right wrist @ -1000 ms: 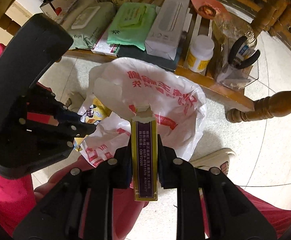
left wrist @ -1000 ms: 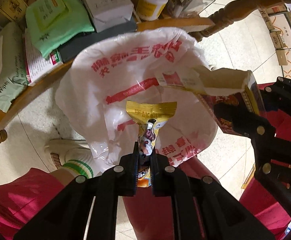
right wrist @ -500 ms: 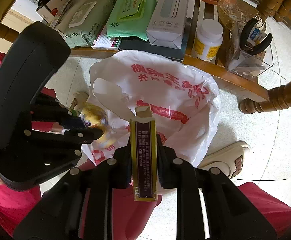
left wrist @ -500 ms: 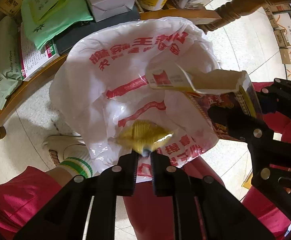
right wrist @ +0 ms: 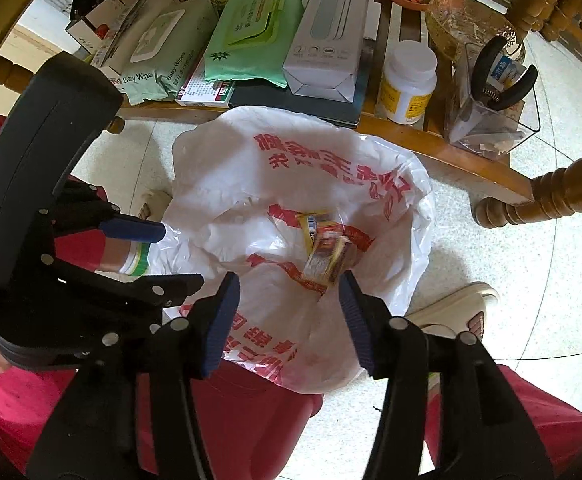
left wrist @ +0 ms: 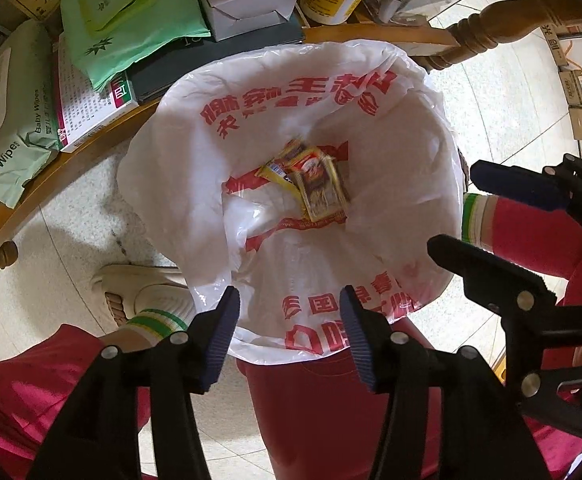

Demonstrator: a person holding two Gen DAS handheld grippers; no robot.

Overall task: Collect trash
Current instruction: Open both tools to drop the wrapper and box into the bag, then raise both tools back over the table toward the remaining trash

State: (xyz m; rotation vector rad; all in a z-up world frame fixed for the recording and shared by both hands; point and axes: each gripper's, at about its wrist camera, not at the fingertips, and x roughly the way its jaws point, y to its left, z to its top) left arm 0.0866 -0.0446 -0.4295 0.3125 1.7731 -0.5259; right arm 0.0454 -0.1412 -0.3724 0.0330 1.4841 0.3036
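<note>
Item: white trash bag, mouth open, near the worktop. Contents: snack carton and yellow wrapper inside. Left claw and right claw: wide, empty. Risk: unsupported rim may sag, spilling later drops.

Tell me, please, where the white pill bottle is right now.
The white pill bottle stands on the wooden table, between the grey box and the clear organiser.

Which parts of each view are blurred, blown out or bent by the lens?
Left wrist view: the wrappers in the white bag are slightly smeared, and the floor at right is glary. Right wrist view: the wrappers are clearly motion-blurred, the tiled floor is overexposed, and the table edge bows from fisheye distortion.
</note>
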